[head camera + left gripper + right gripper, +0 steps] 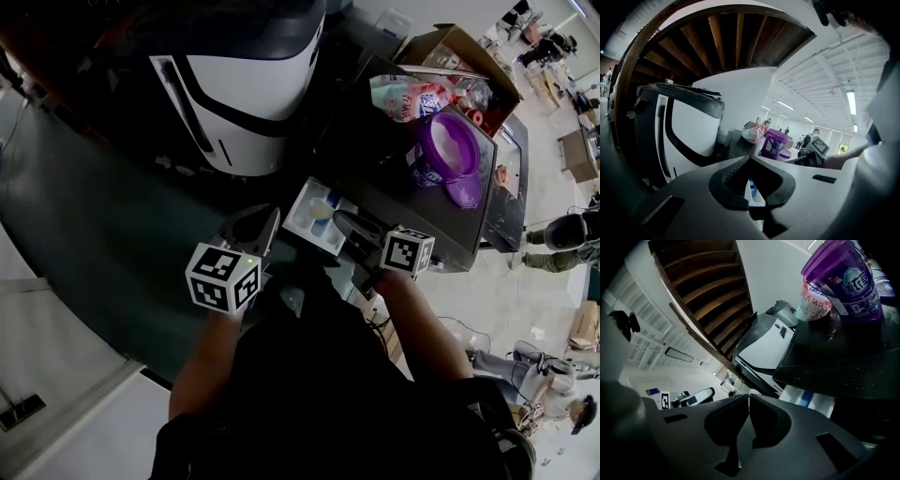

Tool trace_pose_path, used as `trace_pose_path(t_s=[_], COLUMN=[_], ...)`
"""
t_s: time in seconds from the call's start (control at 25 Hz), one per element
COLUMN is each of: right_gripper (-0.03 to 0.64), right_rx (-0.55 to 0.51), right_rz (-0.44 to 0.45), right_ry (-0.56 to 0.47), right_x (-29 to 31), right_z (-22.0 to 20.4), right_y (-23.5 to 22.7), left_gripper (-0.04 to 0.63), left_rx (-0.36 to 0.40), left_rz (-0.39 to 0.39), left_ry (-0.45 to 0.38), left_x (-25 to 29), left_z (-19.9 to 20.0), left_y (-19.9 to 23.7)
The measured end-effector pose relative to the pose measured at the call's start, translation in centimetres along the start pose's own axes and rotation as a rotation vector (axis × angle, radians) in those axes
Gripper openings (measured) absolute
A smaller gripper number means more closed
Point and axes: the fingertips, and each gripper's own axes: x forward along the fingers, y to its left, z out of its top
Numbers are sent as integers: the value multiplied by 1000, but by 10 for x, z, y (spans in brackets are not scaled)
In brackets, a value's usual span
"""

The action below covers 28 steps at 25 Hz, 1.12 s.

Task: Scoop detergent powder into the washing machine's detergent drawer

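The washing machine's white detergent drawer (317, 216) stands pulled out, with blue inserts inside; it also shows as a white and blue piece (809, 400) in the right gripper view. An open purple detergent tub (451, 148) stands on the dark machine top (394, 178), its lid (466, 192) lying beside it. My left gripper (264, 228) hovers at the drawer's left corner, shut and empty (750, 158). My right gripper (352, 228) is at the drawer's right side, also shut with nothing in it (748, 396). No scoop is visible.
A large white and black appliance (248, 84) stands left of the machine. A pink printed bag (398, 97) and an open cardboard box (459, 56) sit behind the tub. People stand on the pale floor (525, 309) at right.
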Motion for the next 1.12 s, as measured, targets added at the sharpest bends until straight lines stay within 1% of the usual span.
trace_pose_path(t_s=[0.2,0.32,0.8,1.04,1.12], right_gripper=[21,21,20,21,21], right_rx=[-8,-36,-247,-290,-322], right_rz=[-11,-25,-116,-136,-147], right_ry=[43,64,206,239,255], right_x=[8,13,32,36,36], right_z=[-7,-9,-28,-33,-34], right_y=[-6,-8,-22,-27,-27], left_gripper=[3,3,3,3,3], left_rx=[-13,-23,-55,-62,-63], left_rz=[9,12,41,48,51], left_ry=[9,13,-4,-11,-15], left_x=[4,6,5,3,3], left_z=[-4,-5,-6,-9,-6], left_y=[0,1,16,16,17])
